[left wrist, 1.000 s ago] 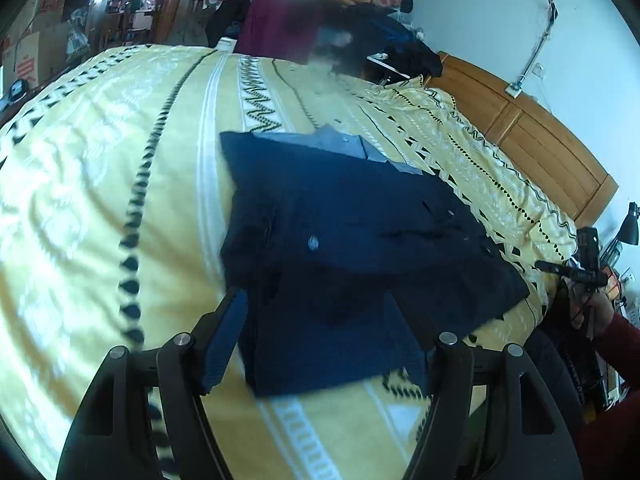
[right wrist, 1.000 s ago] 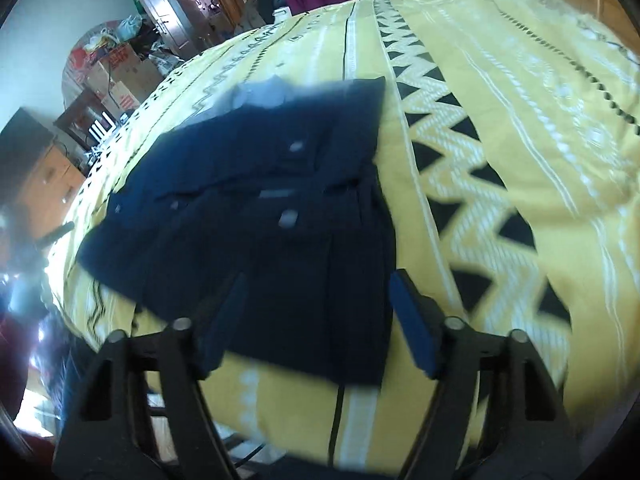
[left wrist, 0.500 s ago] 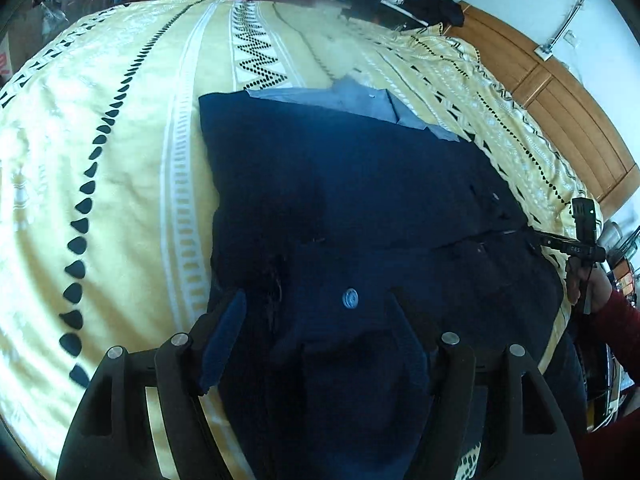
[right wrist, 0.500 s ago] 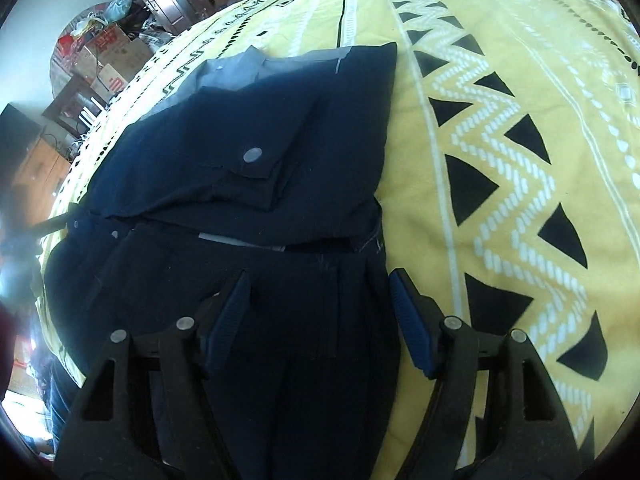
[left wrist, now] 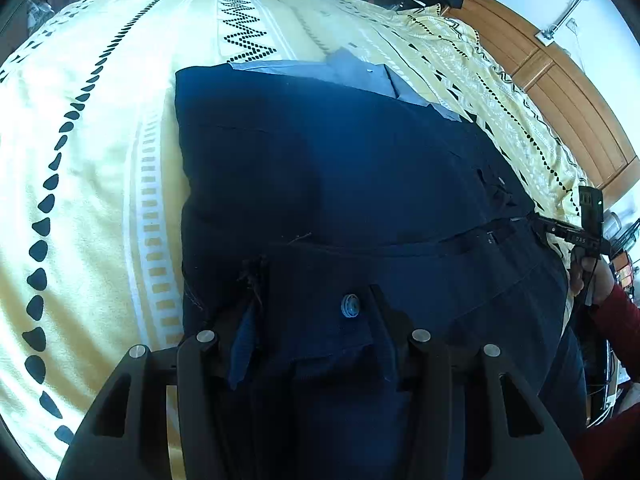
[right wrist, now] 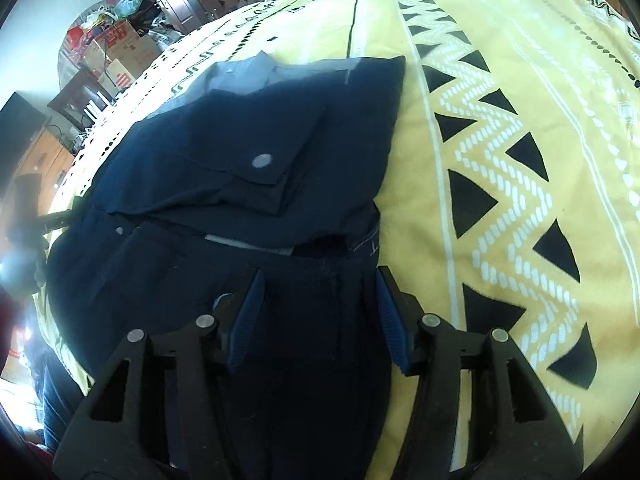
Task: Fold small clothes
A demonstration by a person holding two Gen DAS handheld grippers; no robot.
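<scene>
The dark navy blue garment of woven cloth with round grey snap buttons (left wrist: 360, 184) lies spread flat on the yellow bedspread patterned with black and white zigzags and triangles (left wrist: 100, 160), its far part doubled over so that a horizontal fold edge crosses its middle. A pale blue-grey lining or collar (left wrist: 352, 76) shows at its far edge. My left claw (left wrist: 312, 344) is low over the near left part of the cloth, its blue-padded fingers spread with a snap button (left wrist: 350, 306) lying between them; I cannot tell whether the pads touch the fabric. My right claw (right wrist: 316, 316) is over the near right corner, beside the garment's edge, its fingers likewise spread apart with dark cloth between them and nothing pinched. In the left view, my right hand in a dark red sleeve (left wrist: 592, 280) shows at the far right edge of the bed. A wooden headboard (left wrist: 560, 92) stands beyond the bedspread.
</scene>
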